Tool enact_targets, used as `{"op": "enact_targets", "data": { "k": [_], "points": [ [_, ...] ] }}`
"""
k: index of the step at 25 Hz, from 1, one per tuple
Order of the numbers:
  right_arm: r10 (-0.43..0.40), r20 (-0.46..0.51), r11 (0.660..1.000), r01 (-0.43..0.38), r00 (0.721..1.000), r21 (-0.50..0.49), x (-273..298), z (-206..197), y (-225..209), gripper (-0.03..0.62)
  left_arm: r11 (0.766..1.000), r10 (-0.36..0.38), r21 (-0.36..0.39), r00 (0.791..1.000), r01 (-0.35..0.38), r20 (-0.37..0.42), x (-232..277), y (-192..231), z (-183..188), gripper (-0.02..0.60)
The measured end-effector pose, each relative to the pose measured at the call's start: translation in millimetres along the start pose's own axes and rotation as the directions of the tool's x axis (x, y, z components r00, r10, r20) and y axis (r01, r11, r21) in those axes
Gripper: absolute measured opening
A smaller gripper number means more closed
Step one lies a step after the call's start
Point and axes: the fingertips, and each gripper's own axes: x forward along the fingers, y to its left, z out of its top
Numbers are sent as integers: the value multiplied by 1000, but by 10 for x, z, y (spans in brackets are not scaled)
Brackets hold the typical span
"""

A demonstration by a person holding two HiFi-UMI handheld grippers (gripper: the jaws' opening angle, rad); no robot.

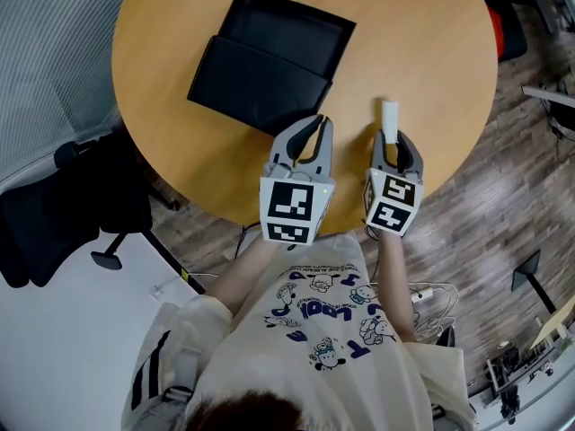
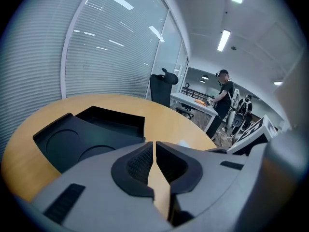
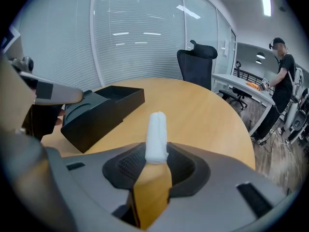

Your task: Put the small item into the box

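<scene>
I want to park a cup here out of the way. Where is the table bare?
Widest bare patch: the right of the table, between the black box and the rim, beyond the white item. A narrower strip lies left of the box. Crowded: the near edge, where the left gripper sits at the box's corner and the right gripper holds the item.

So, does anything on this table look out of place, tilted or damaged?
Nothing stands out. The black box lies open and undamaged on the table, and the small white item sits straight in the right claw.
</scene>
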Motion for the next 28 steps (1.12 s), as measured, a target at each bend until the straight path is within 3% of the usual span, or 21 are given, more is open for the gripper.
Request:
{"op": "enact_targets", "data": {
  "k": [10,28],
  "points": [
    [33,50,999,-32,998,-17,-133,305,355,147,999,18,-29,999,-16,49,-225,194,198,31],
    [45,137,998,-38,990,-55,-22,961,879,147,995,77,-78,991,-68,111,-453,906,482,31]
  ]
}}
